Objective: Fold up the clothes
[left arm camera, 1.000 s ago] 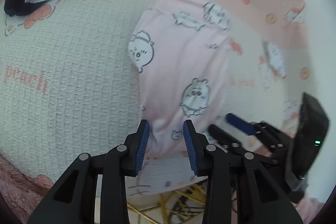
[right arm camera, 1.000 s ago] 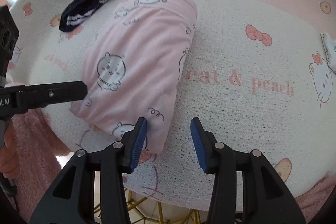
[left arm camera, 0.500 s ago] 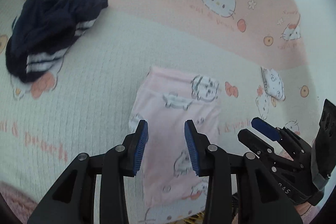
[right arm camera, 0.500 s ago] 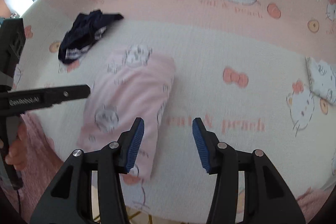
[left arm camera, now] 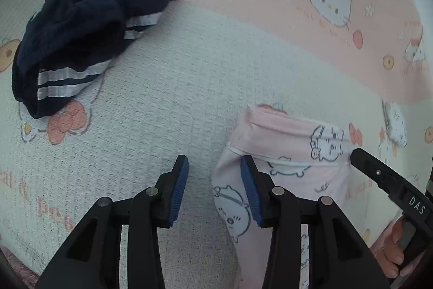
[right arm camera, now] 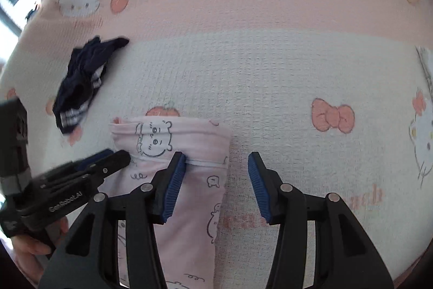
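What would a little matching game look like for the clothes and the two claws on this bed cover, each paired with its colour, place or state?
Things:
1. pink garment
2. dark garment
3. left claw
4. bed cover

Descriptions:
A. navy with white stripes, crumpled
B. open, holding nothing
C. printed with cats and bows
D. folded into a long strip, with cartoon animals

Pairs: 1-D, 2-A, 3-B, 4-C

The right claw is open too.
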